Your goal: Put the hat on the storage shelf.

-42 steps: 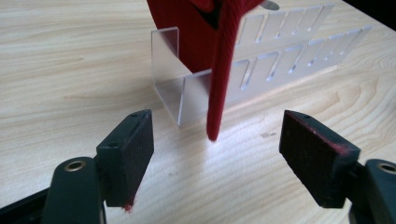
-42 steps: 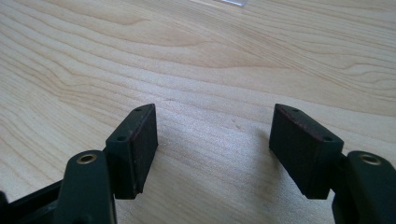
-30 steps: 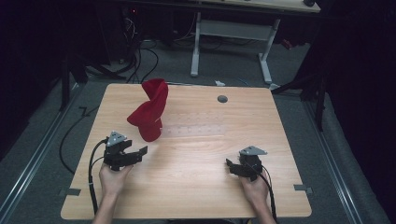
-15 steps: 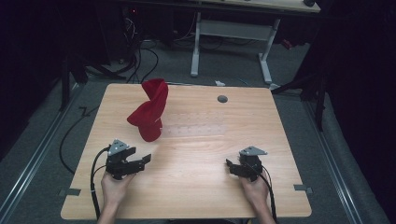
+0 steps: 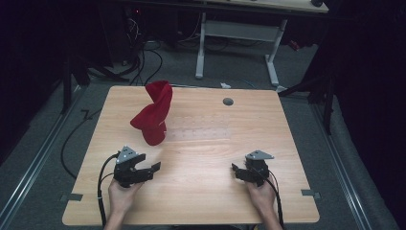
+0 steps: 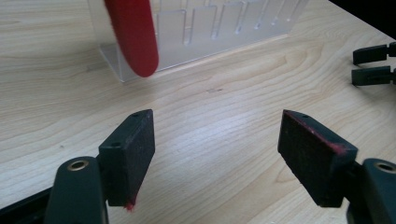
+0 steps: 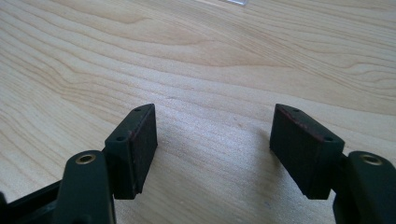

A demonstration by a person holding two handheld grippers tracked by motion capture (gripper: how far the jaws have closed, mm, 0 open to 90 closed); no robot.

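- Table (image 5: 201,201): one pale wood-grain tabletop, with one small round grey grommet (image 5: 228,101) set in its far half.
- One red cloth (image 5: 154,115), twisted and standing tall, sits left of centre in the high view, draped on the left end of the rack; in the left gripper view its lower end hangs over the rack's near left corner.
- One clear plastic slotted rack (image 6: 210,32) stands on the table just right of the cloth. Its upright dividers show in the left gripper view, though their count is hard to tell through the clear plastic.
- One left gripper (image 5: 152,168), black and hand-held, with a grey three-cornered plate on top, lies near the table's front left, well apart from the cloth. Its two jaws stand wide, with bare wood between them.
- One right gripper (image 5: 235,168), of the same make, rests near the front right, well apart from the rack. In the right gripper view its two jaws also stand wide, with bare wood between them.
- Two hands come in from the bottom edge, one on each gripper, each trailing one black cable.
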